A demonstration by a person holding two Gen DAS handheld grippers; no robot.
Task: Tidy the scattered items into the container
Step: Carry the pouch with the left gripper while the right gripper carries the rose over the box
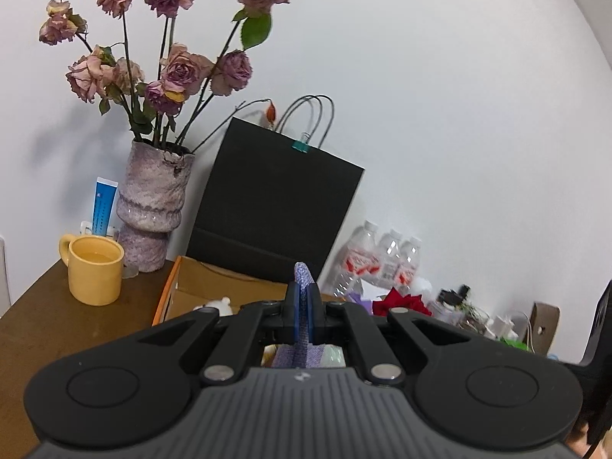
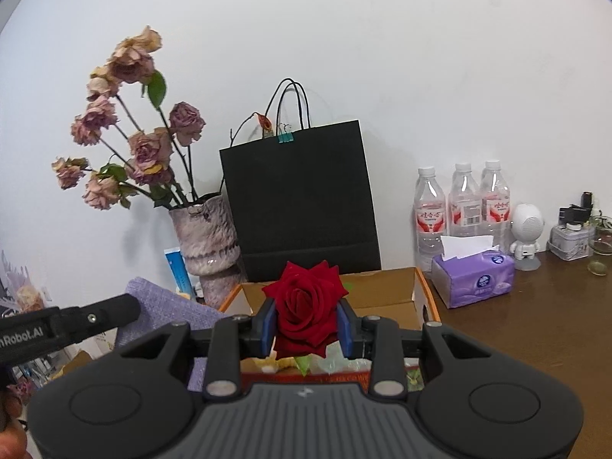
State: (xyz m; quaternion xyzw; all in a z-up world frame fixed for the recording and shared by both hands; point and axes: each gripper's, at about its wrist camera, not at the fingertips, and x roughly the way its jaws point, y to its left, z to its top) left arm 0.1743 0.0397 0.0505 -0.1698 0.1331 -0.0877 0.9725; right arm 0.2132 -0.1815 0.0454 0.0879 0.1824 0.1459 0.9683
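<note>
Open brown cardboard box with orange-edged flaps (image 2: 382,294) is seen on the dark brown wooden table (image 2: 535,325), close to the back edge by the white wall. A small white figure (image 1: 218,305) lies inside it, partly hidden.

Red rose bloom (image 2: 304,304) is held between the blue pads of the right tongs (image 2: 306,327), which are clamped on its petals from both sides; a green leaf shows under it. The bloom is carried in front of the box's near rim.

Lilac woven cloth (image 1: 304,283) is pinched in the left tongs (image 1: 305,306), which are pressed together on a thin fold; the fold stands upright above the fingertips, and more cloth hangs below. In the right wrist view the same cloth is seen left of the box, with the black body of the left tool in front of it.

Behind the box, a matte black paper bag with cord handles (image 2: 298,199) is propped against the wall, a teal binder clip (image 2: 285,137) on its top edge. To its left stands a mottled pink-grey ceramic vase (image 2: 208,241) of dried pink roses (image 2: 145,149), with a blue-and-white tube (image 1: 102,206) and a yellow ceramic mug (image 1: 95,275) beyond it toward the left edge.

Right of the box: a purple soft pack of tissues (image 2: 474,279), three clear plastic water bottles with red labels (image 2: 463,206), a small white robot-shaped figurine (image 2: 528,229), and a cluster of small clutter toward the back right corner, too small to identify.
</note>
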